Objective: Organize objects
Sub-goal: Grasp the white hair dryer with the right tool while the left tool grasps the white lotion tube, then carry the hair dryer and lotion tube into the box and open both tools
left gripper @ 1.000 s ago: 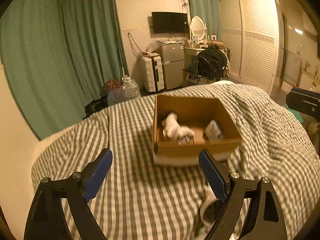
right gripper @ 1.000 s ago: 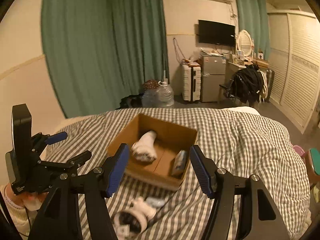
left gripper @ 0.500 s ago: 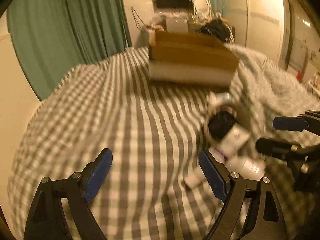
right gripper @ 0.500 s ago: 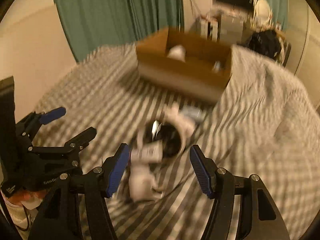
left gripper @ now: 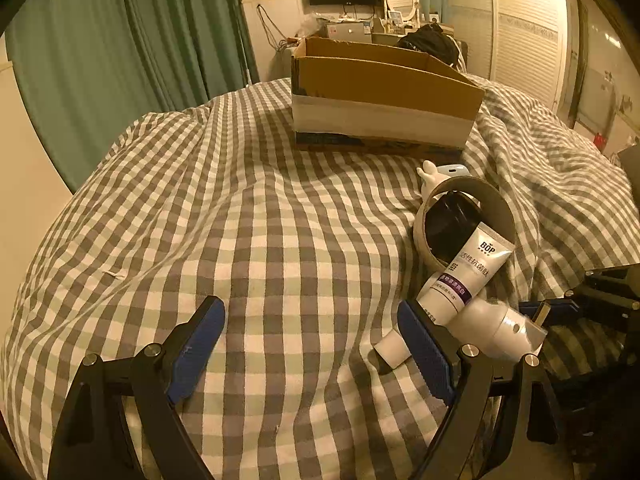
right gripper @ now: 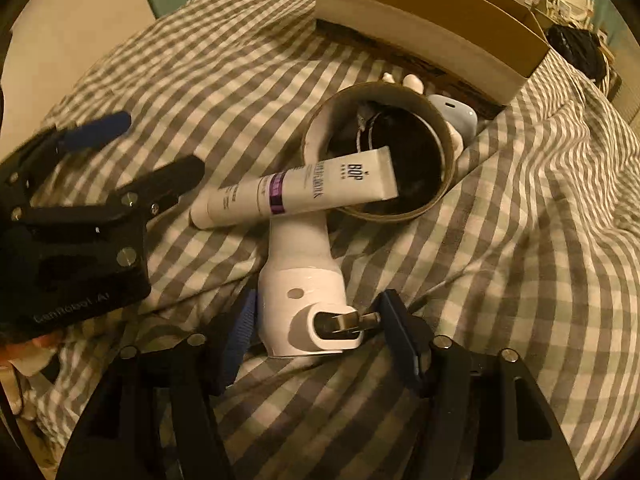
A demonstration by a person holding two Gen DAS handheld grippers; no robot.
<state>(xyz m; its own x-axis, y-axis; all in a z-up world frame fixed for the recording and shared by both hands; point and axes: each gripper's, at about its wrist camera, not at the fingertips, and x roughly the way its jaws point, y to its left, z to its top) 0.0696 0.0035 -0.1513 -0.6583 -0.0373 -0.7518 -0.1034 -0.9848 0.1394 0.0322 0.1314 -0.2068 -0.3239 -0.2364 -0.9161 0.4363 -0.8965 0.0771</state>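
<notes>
Clutter sits in a small heap on the checked bed cover, toward the right of the left wrist view and in the middle of the right wrist view. A white tube lies slanted across the rim of a tape roll, its flat end over the roll's dark hollow and its cap end down on the cover at the left. Under the tube lies a white plastic device with a metal clip at its near end. Behind the roll, toward the top of the frame, a small white figure and a pale grey gadget peek out. A cardboard box stands further up the bed, at the upper centre of the left view and the top edge of the right view; what is inside cannot be seen.

The right gripper is low over the heap, its blue jaws spread to either side of the white device's near end; whether they touch it I cannot tell. The left gripper hovers over bare cover at the lower middle of its frame, jaws wide apart and holding nothing, the right jaw just beside the tube's cap end. Green curtains hang at the upper left.
</notes>
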